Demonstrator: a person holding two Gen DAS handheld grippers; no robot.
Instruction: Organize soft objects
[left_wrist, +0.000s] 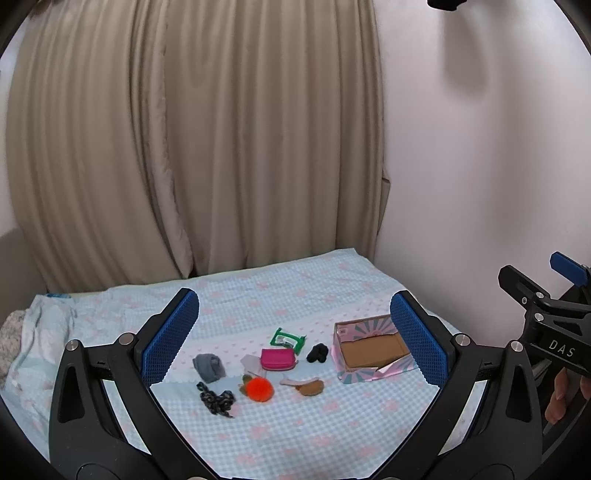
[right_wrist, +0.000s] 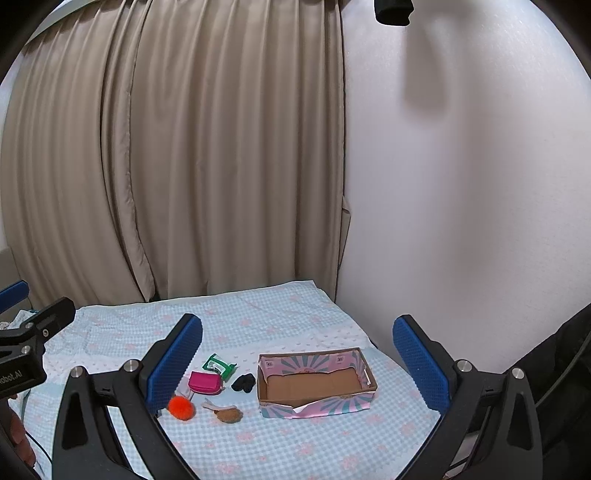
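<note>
- The bed (left_wrist: 295, 435) with its checked sheet carries everything, and both grippers hang above its near edge, well apart from the things; I judge that no pick is begun yet.
- The box (right_wrist: 317, 386) lies open and empty on the right side of the bed, so it is probably the place to collect the soft things.
- The left gripper (left_wrist: 291, 339) has its jaws wide apart and holds nothing; the right gripper (right_wrist: 295, 363) is the same.
- To do the step well, the right gripper should begin with the black bundle (right_wrist: 243, 382), which lies just beside the box, and come down from above.
- The pink pouch (left_wrist: 277, 359), the orange pompom (left_wrist: 259, 390) and the brown piece (left_wrist: 312, 387) lie near together, so the jaws must close on one only.
- The grey cloth (left_wrist: 209, 366) and the dark patterned band (left_wrist: 218, 400) are for the left gripper.
- In the right wrist view, the left finger hides these two.
- What the green packet (left_wrist: 287, 339) is, and the pale thing beside the pouch, I cannot tell.
</note>
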